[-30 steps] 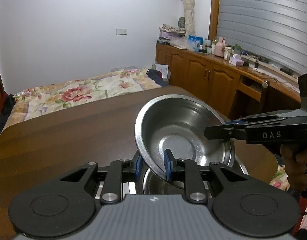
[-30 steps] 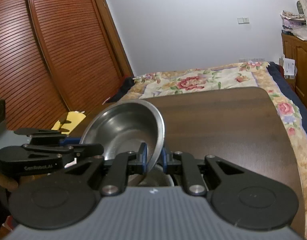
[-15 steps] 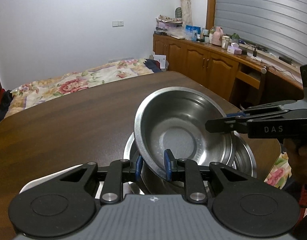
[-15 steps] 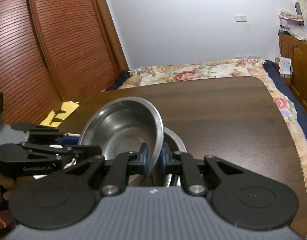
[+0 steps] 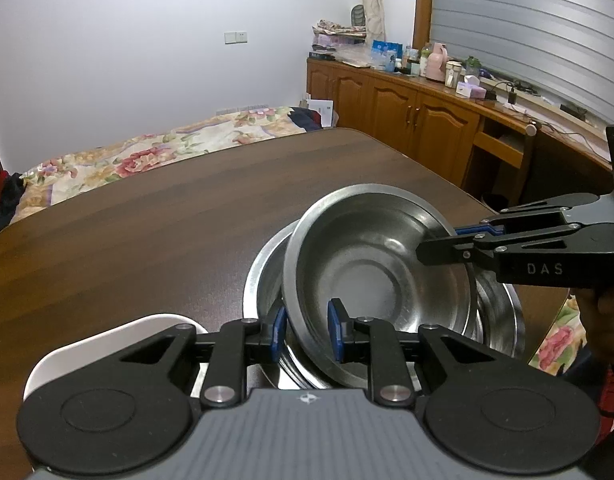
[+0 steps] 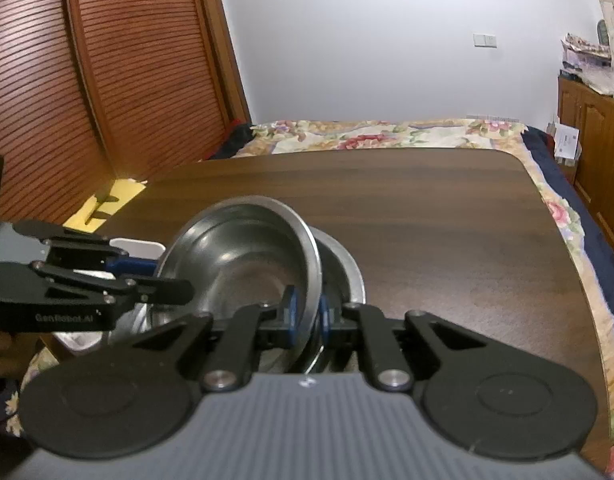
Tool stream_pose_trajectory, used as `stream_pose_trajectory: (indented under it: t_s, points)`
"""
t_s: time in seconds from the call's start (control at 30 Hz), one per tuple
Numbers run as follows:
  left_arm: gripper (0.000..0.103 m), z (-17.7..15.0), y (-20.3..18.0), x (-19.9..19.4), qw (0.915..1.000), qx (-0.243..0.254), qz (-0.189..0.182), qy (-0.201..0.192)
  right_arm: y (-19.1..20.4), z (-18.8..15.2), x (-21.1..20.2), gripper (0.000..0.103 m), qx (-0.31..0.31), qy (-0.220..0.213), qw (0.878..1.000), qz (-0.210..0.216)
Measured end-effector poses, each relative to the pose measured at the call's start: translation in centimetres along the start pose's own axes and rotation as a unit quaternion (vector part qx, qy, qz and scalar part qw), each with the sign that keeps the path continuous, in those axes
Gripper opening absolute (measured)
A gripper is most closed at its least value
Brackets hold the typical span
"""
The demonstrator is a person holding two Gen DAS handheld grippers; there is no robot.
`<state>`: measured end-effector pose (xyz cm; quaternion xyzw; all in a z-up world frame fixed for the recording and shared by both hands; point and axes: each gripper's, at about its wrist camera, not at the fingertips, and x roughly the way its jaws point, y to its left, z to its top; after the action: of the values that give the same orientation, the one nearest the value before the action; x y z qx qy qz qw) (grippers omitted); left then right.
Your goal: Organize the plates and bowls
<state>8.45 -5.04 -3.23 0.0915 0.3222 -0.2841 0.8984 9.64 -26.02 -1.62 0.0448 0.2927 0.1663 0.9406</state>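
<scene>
A steel bowl [image 5: 371,272] is held by both grippers on opposite rims, tilted, its lower edge inside a larger steel bowl [image 5: 263,276] on the brown table. My left gripper [image 5: 307,334] is shut on its near rim. My right gripper [image 6: 306,314] is shut on its opposite rim; it shows in the left wrist view [image 5: 447,242]. In the right wrist view the held bowl [image 6: 235,248] leans over the larger bowl [image 6: 347,264], and the left gripper [image 6: 163,276] comes in from the left.
A white plate [image 5: 87,344] lies on the table [image 5: 147,240] left of the bowls; it shows in the right wrist view [image 6: 135,246]. A bed with floral cover [image 5: 147,156] stands beyond the table. Wooden cabinets [image 5: 407,116] line the right wall.
Both grippers have lowered the steel bowl from above the table down into the larger bowl. The white plate has come into view.
</scene>
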Motion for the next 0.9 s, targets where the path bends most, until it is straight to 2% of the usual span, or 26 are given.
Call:
stream_pose_trajectory:
  t_s: [0.37, 0.9]
  points:
    - [0.024, -0.4, 0.0, -0.4, 0.9999, -0.009, 0.002, -0.013, 0.1, 0.0, -0.1, 0.012, -0.011, -0.002, 1.0, -0.005]
    - [0.024, -0.7, 0.7, -1.3, 0.9984, -0.047, -0.001, -0.033, 1.6, 0.1, 0.3, 0.013, -0.055, -0.016, 0.998, -0.036]
